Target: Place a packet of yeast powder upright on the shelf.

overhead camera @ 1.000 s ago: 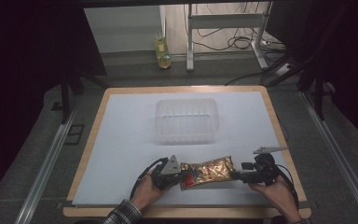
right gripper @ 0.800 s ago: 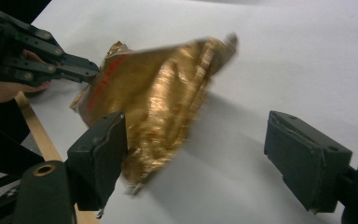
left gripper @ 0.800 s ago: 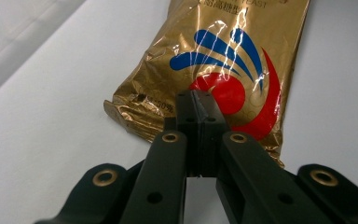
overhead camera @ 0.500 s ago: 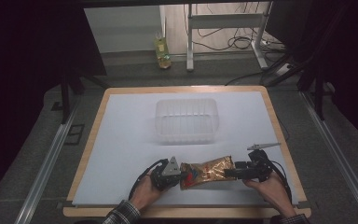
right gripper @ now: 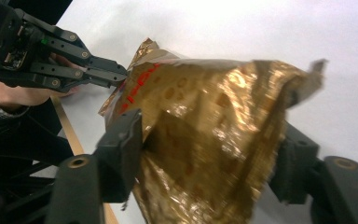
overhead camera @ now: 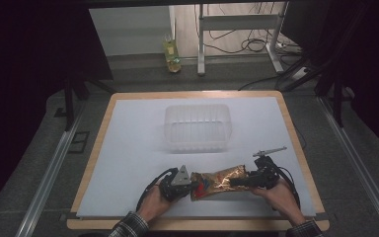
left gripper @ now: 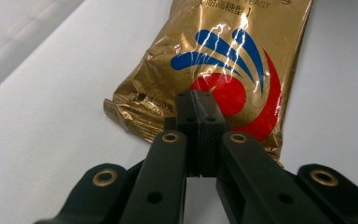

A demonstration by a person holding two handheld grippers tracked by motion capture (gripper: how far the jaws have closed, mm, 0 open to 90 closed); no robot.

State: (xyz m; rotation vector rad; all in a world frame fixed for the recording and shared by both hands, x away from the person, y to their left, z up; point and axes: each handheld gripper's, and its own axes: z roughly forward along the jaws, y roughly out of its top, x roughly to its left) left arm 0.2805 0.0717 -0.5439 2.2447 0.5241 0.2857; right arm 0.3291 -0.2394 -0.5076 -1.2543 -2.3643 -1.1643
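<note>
Crosswise near the desk [overhead camera: 128,148] front, the gold packet [overhead camera: 218,181] is stretching between both hands, the left gripper [left gripper: 198,109] pinching its bottom edge tight and the right gripper [right gripper: 209,158] spreading wide around its torn end.

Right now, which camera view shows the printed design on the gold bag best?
The left gripper view: the gold bag faces the camera, its blue and red logo sharp, the left tool shut on its edge. The right gripper view shows crumpled, blurred foil between the right tool's jaws. The high view shows it small and dim.
</note>
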